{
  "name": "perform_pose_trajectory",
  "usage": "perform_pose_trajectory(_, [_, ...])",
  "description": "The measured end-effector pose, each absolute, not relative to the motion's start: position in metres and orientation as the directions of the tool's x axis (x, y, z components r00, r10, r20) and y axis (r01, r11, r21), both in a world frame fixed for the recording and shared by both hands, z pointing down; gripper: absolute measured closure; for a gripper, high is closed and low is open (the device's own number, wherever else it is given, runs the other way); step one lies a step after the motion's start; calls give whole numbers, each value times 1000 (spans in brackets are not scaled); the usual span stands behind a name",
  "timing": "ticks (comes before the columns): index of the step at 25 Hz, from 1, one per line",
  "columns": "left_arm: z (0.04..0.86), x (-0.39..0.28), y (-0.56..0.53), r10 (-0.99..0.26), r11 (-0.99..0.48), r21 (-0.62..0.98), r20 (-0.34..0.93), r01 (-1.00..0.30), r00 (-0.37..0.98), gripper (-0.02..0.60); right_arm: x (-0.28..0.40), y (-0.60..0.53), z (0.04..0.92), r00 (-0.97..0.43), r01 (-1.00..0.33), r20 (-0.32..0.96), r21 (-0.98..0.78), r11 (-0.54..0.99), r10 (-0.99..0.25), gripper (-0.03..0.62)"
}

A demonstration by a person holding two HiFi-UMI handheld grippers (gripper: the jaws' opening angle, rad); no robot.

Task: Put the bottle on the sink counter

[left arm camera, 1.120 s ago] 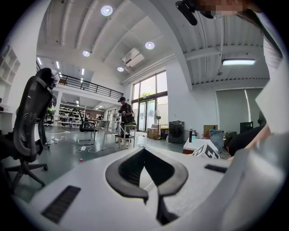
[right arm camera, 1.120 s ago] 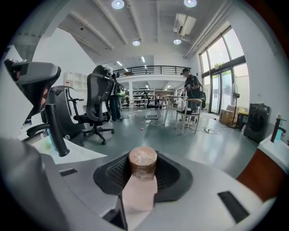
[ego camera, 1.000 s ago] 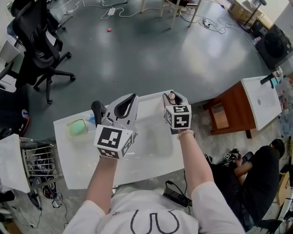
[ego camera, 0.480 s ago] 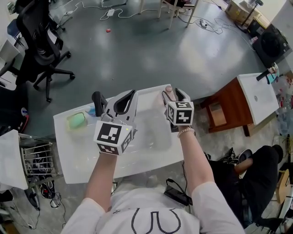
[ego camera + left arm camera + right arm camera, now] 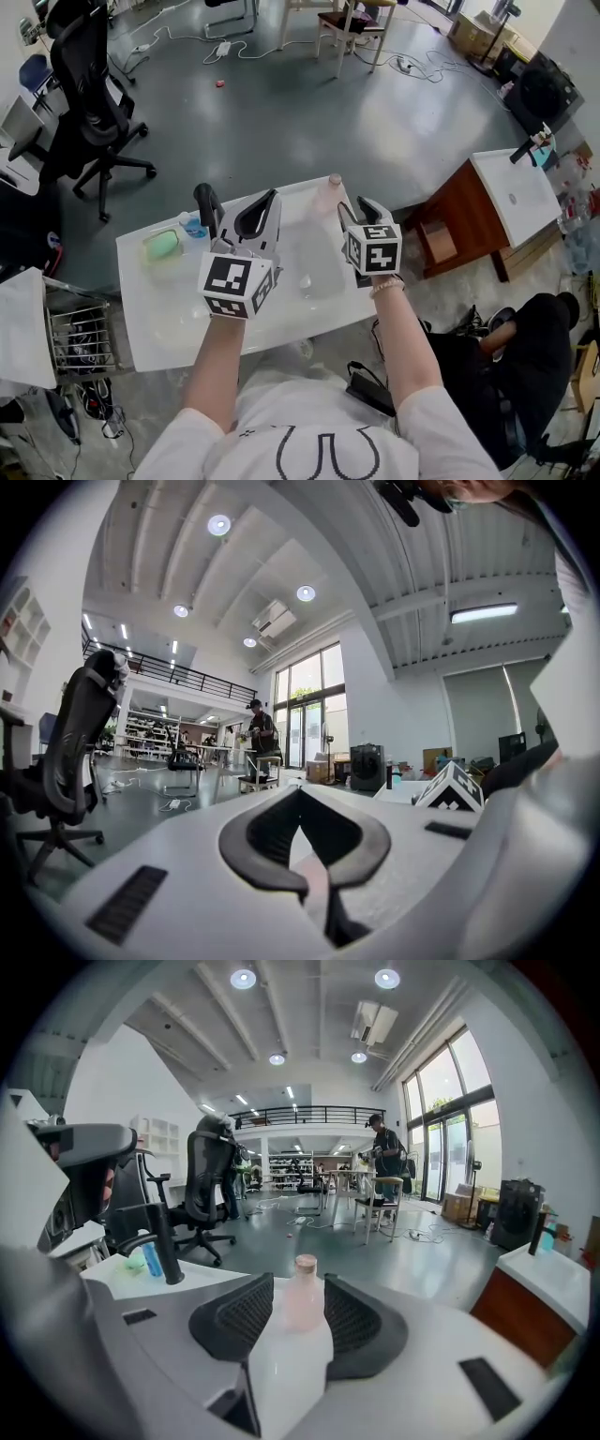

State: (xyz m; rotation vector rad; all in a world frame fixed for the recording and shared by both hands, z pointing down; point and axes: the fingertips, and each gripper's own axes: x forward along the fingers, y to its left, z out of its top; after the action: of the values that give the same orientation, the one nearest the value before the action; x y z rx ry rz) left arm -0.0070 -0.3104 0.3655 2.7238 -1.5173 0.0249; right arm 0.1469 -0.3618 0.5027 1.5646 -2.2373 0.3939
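Observation:
A small pale pink bottle [image 5: 330, 191] with a tan cap stands upright at the far edge of the white sink counter [image 5: 159, 309]. My right gripper [image 5: 359, 208] sits just behind it, drawn back toward me. In the right gripper view the bottle [image 5: 303, 1305] shows past the black fingertips [image 5: 246, 1309], and neither pad presses on it. The jaws are closing with nothing gripped. My left gripper [image 5: 264, 202] hovers over the counter's middle, its curved fingertips touching and nothing held. In its own view the left gripper [image 5: 299, 793] points out over the room.
A black faucet [image 5: 204, 202], a small blue bottle [image 5: 192, 225] and a green sponge [image 5: 161, 245] stand at the counter's left. The sink basin [image 5: 314, 274] lies between my grippers. A wooden cabinet [image 5: 469, 225] stands right, a person [image 5: 530, 356] sits beside it, an office chair [image 5: 89, 103] is far left.
The right gripper held the bottle between its jaws a second ago. It has let go and drawn back, and the bottle now stands alone on the counter's far edge.

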Motion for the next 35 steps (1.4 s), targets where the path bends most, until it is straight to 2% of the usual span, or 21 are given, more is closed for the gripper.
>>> perform_pose_trajectory(6, [353, -4, -293, -855, -518, 3, 1, -855, 518, 572, 155, -331, 473, -318, -939, 414, -15, 343, -853, 497])
perform_pose_trajectory(12, [346, -3, -281, -845, -535, 0, -25, -845, 535, 572, 163, -304, 447, -307, -941, 360, 21, 336, -881, 552])
perform_pose_trajectory(30, [321, -11, -272, -835, -539, -71, -88, -839, 543, 572, 183, -247, 347, -290, -926, 139, 208, 314, -947, 563])
perform_pose_trajectory(35, [311, -18, -271, -836, -528, -85, -121, -845, 535, 572, 190, -243, 335, -293, -932, 86, 195, 304, -952, 563])
